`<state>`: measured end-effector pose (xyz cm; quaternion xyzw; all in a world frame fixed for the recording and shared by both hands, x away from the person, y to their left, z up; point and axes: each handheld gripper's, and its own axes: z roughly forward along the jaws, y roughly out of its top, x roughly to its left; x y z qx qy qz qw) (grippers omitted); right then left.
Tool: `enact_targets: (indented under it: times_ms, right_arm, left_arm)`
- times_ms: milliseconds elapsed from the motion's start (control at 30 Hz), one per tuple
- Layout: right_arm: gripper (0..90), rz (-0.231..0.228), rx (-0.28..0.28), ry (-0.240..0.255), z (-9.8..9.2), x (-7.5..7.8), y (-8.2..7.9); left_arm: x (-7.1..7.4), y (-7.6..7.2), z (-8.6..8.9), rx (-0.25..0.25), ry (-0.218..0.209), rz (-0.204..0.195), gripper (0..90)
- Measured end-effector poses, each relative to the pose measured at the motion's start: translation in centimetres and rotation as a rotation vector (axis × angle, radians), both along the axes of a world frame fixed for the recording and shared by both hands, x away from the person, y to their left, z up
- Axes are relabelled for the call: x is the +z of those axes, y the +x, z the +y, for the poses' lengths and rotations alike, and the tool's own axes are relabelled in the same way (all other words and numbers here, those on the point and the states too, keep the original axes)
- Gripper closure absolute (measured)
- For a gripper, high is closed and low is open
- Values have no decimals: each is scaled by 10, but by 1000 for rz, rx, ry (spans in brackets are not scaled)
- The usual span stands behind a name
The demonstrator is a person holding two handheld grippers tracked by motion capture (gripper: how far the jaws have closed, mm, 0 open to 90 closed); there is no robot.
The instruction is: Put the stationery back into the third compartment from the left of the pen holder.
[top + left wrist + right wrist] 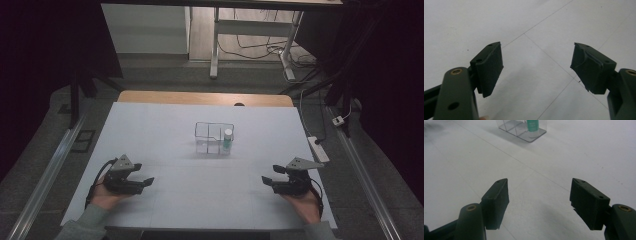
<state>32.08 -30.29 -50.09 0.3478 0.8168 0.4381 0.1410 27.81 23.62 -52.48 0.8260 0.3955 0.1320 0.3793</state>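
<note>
A small bottle (228, 140) with a white cap and a green label stands upright in the right-hand front compartment of a clear, wire-edged organizer (214, 137), which sits near the middle of a table covered in white sheet (165, 135). In the right gripper view the bottle's green label (533, 125) appears at the top edge, inside the clear box (520, 130), well ahead of the jaws. Nearer the person, at either side of the table's front, each hand holds a gripper low over the white surface. The left gripper (146, 182) points inward toward the centre, its jaws spread wide with nothing but bare table between them (its own view looks down on faint seams in the sheet). The right gripper (266, 181) mirrors it from the other side, jaws likewise spread and empty. Both are well apart from the organizer. This looks like a resting or starting stance, with no reach under way. The next move would likely call for one gripper, probably the right since the bottle is on that side, to travel forward and line its open jaws around the bottle's cap.
</note>
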Motion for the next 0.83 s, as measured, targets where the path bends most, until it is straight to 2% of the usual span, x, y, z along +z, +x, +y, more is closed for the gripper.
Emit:
enact_targets:
  times_ms: [200, 833]
  right_arm:
    - [309, 4, 6, -48, 3, -3, 3]
    - [309, -7, 25, -47, 5, -3, 2]
  left_arm:
    - [-1, 0, 0, -4, 5, 3, 250]
    - [-1, 0, -1, -11, 8, 6, 252]
